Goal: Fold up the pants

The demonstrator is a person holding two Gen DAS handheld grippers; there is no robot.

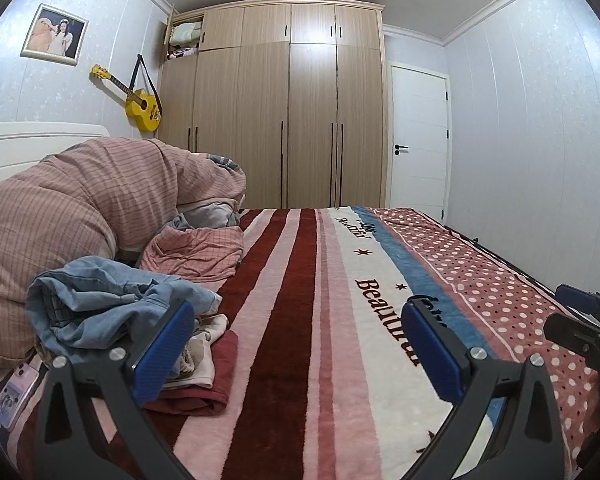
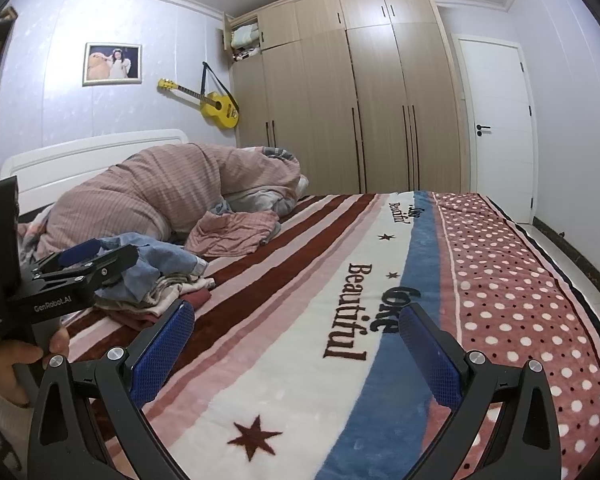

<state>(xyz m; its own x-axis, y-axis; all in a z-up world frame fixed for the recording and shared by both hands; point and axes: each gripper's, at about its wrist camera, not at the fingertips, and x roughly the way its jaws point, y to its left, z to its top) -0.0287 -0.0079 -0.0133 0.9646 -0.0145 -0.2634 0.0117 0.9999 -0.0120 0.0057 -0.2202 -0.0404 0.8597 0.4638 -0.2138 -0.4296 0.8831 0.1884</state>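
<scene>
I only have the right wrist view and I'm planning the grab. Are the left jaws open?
Observer: Yes. The left gripper has its jaws wide apart, with nothing between them.
Operator: Is anything by the pile hidden from me?
Observer: A phone in a pink case lies on the blanket, on the near side of the pile and left of the gripper.
Operator: Where are the jeans from there?
Observer: The jeans are crumpled on top of the pile, just ahead of the left finger.

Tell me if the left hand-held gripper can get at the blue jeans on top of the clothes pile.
Probably yes. The left hand-held gripper is open and empty, and the blue jeans lie crumpled on top of the clothes pile, just past its left finger, with nothing covering them.
</scene>
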